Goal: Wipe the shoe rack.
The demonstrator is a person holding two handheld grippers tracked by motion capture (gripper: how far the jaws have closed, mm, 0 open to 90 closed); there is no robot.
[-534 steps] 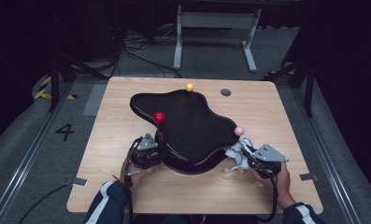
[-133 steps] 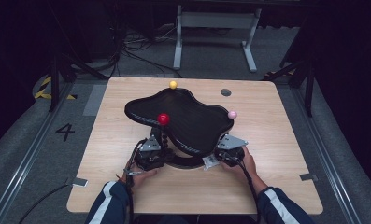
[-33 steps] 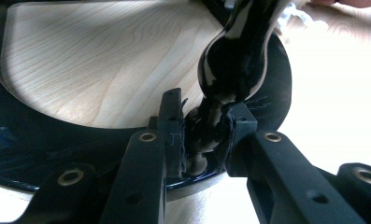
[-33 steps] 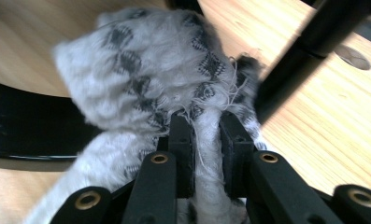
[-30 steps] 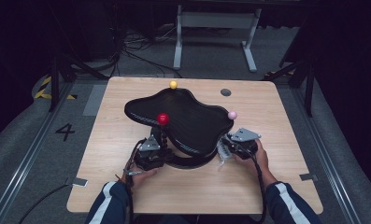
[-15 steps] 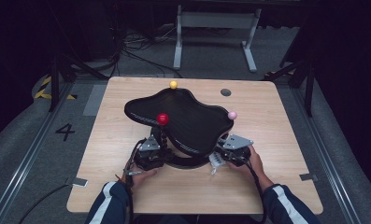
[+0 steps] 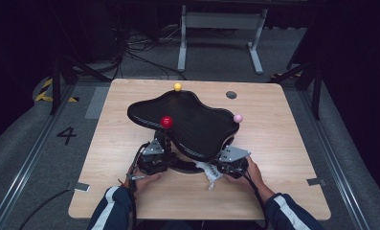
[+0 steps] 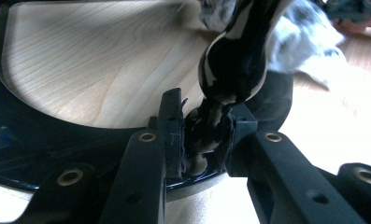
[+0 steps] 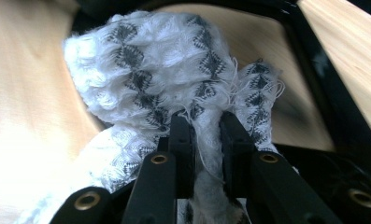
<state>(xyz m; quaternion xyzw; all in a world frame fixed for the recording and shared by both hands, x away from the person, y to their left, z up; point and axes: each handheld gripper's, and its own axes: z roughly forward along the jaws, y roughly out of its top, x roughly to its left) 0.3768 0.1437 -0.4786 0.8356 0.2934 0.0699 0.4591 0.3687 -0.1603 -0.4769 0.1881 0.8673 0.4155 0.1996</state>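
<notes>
Two forearms enter from the bottom edge in dark navy sleeves with white stripes. Each hand carries a black two-jaw gripper: the left gripper (image 7: 154, 160) and the right gripper (image 7: 230, 163) are each topped by a grey three-cornered plate. Their black jaws show brass-coloured screw rings. Thin black cables trail back along the sleeves.

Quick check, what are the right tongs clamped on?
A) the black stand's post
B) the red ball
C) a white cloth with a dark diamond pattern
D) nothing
C: in the right gripper view the right tongs are pinched on the white cloth with dark diamonds; the post of the black stand sits in the left tongs.
</notes>
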